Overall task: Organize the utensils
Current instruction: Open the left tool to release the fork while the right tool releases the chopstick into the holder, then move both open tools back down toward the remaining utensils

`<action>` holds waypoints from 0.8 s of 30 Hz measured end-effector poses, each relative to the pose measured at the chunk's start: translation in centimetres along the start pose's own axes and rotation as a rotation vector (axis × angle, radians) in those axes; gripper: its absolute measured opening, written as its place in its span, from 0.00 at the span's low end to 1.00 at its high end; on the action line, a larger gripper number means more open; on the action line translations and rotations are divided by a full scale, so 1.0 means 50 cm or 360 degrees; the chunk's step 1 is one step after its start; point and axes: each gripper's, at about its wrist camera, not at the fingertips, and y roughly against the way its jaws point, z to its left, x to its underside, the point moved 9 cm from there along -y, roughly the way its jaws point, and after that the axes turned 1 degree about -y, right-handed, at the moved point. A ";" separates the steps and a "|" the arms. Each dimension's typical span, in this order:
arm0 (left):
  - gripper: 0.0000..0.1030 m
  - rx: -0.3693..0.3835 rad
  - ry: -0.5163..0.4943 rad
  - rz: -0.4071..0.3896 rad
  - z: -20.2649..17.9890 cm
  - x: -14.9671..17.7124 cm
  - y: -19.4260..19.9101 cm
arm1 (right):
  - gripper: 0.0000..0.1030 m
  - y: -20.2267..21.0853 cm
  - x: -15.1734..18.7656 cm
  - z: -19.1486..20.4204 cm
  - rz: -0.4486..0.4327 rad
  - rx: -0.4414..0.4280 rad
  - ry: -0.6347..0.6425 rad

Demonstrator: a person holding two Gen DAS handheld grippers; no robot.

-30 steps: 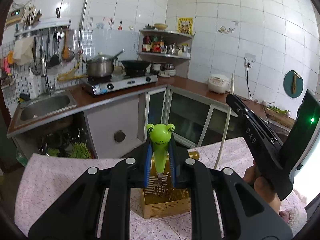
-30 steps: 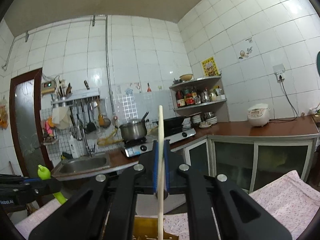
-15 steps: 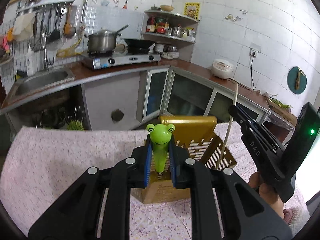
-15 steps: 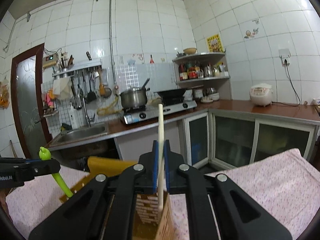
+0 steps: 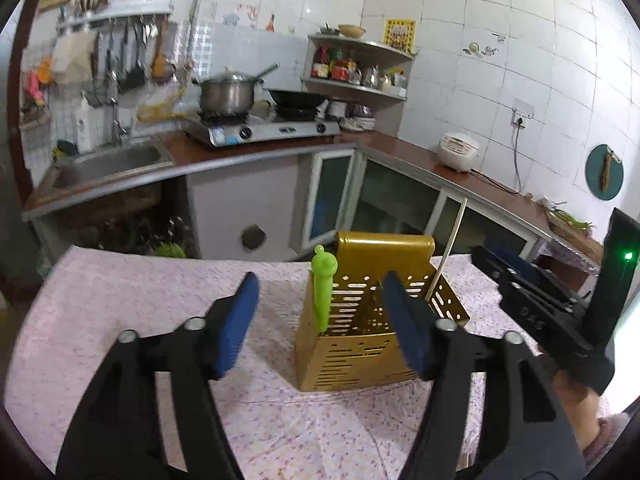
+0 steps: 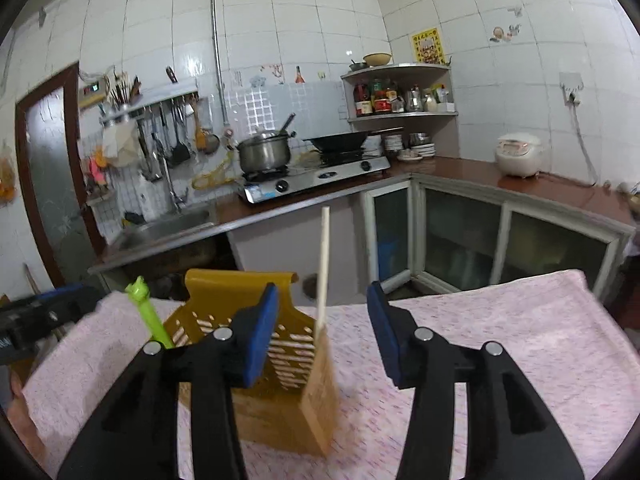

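Note:
A gold perforated utensil holder (image 5: pixel 360 332) (image 6: pixel 256 360) stands on the pink floral tablecloth (image 5: pixel 120 312). A green frog-headed utensil (image 5: pixel 323 292) (image 6: pixel 149 316) stands upright in its left side. A pale wooden chopstick (image 5: pixel 446 258) (image 6: pixel 322 268) stands in its right side. My left gripper (image 5: pixel 320 320) is just in front of the holder, its jaws opening, and the pads are clear of the frog utensil. My right gripper (image 6: pixel 322 334) is also opening, with the chopstick standing free between its blue pads. In the left wrist view the right gripper (image 5: pixel 532 304) shows at the right.
Behind the table runs a kitchen counter (image 5: pixel 400 148) with a sink (image 5: pixel 108 160), a gas stove with a pot (image 5: pixel 228 94) and wok, a corner shelf (image 6: pixel 400 92) of bottles and a rice cooker (image 6: pixel 518 154). The tablecloth (image 6: pixel 500 320) spreads to the right of the holder.
Both grippers sank toward the holder, then their jaws parted. The frog utensil and the chopstick have left the pads and now stand in the holder.

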 end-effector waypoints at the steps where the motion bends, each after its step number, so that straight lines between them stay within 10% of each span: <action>1: 0.72 -0.0023 -0.0003 -0.0011 0.004 -0.001 0.013 | 0.45 0.016 0.001 -0.004 0.0017 0.0031 0.0017; 9: 0.95 -0.0221 -0.0065 -0.0071 0.045 0.031 0.112 | 0.63 0.131 0.042 -0.052 0.0130 0.0283 0.0072; 17: 0.95 -0.0455 -0.0164 -0.0035 0.075 0.114 0.152 | 0.87 0.198 0.122 -0.080 0.0236 0.0357 0.0073; 24: 0.95 -0.0459 -0.0091 0.0142 0.109 0.207 0.143 | 0.88 0.198 0.215 -0.094 0.0447 0.0412 0.0034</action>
